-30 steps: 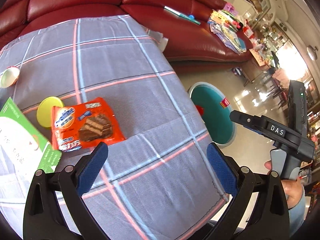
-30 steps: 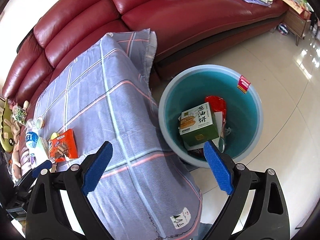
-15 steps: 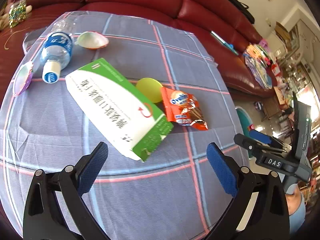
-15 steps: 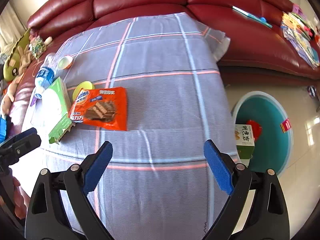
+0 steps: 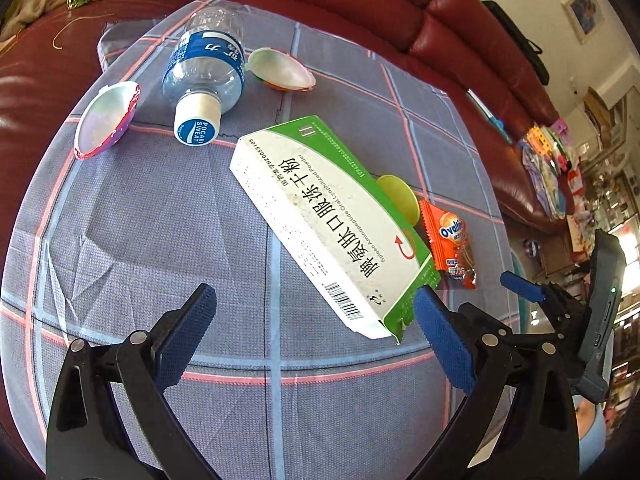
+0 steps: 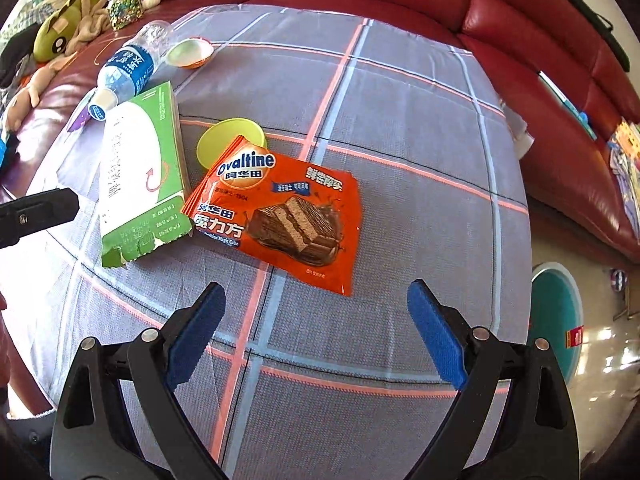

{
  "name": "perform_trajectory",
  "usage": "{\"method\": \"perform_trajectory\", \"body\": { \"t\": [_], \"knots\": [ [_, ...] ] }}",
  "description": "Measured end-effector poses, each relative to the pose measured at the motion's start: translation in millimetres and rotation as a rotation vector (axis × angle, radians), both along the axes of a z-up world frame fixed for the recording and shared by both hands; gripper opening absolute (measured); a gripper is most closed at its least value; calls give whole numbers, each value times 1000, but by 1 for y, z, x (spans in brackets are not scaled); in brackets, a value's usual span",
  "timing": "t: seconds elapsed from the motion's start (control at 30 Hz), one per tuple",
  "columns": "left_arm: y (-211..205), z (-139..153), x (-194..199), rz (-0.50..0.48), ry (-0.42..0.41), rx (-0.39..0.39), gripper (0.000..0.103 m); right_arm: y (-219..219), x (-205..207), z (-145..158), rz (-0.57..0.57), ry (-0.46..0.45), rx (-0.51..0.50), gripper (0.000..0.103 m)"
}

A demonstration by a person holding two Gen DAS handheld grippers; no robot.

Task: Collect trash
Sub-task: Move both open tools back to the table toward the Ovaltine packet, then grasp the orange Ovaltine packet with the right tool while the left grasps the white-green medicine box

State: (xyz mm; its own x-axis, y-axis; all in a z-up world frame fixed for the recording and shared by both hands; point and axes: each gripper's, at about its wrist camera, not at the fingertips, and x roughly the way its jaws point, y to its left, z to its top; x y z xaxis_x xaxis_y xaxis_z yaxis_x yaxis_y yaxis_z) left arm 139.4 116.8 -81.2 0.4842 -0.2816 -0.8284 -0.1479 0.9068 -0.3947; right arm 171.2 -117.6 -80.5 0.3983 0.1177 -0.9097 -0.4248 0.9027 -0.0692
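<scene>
Left wrist view shows your left gripper (image 5: pixel 310 312) spread wide and empty above a table (image 5: pixel 132 216) covered in grey plaid cloth. Count six pieces of trash on it. One green and white box (image 5: pixel 332 228), lying mid-table, reads "Spleen Aminopeptide Oral Lyophilized powder", with Chinese print and a barcode; its torn end sits just beside your right-hand pad. One bottle (image 5: pixel 206 76) lies toward the far left edge, cap marked "POCARI SWEAT". Two foil-lined cups flank it: a pink cup (image 5: pixel 106 118) and an orange cup (image 5: pixel 282 70). One yellow lid (image 5: pixel 398 196) touches the box's far side. One orange wrapper (image 6: pixel 280 212) reads "Ovaltine" and overlaps the lid. Your right gripper (image 6: pixel 316 328) hangs wide open and empty just short of the wrapper. One teal bin (image 6: pixel 558 316) stands on the floor past the table's right edge.
</scene>
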Motion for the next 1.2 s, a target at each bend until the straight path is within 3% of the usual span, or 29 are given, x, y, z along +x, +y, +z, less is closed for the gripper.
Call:
{"method": "perform_trajectory", "body": {
  "t": [0.43,0.5,0.53,0.57,0.63,0.7,0.9,1.07,1.2],
  "knots": [
    [23,-10,12,33,20,-13,99,23,28,-14,79,-37,-44,86],
    [26,-10,13,37,21,-14,99,24,31,-15,83,-18,-23,61],
    [26,-10,13,38,22,-16,99,23,31,-16,79,-6,-7,58],
    [26,-9,13,39,23,-19,99,23,30,-14,70,-15,-5,41],
    [24,-8,15,38,24,-24,99,21,30,-12,57,-20,-5,31],
    [19,-6,16,34,23,-22,99,14,32,-7,24,-15,24,13],
    [-9,2,25,40,25,-18,99,-29,41,7,-134,49,215,13],
    [-43,5,44,57,50,74,99,-58,41,8,-214,107,314,13],
    [-63,4,57,94,77,158,99,-74,35,7,-231,108,337,13]
  ]
}}
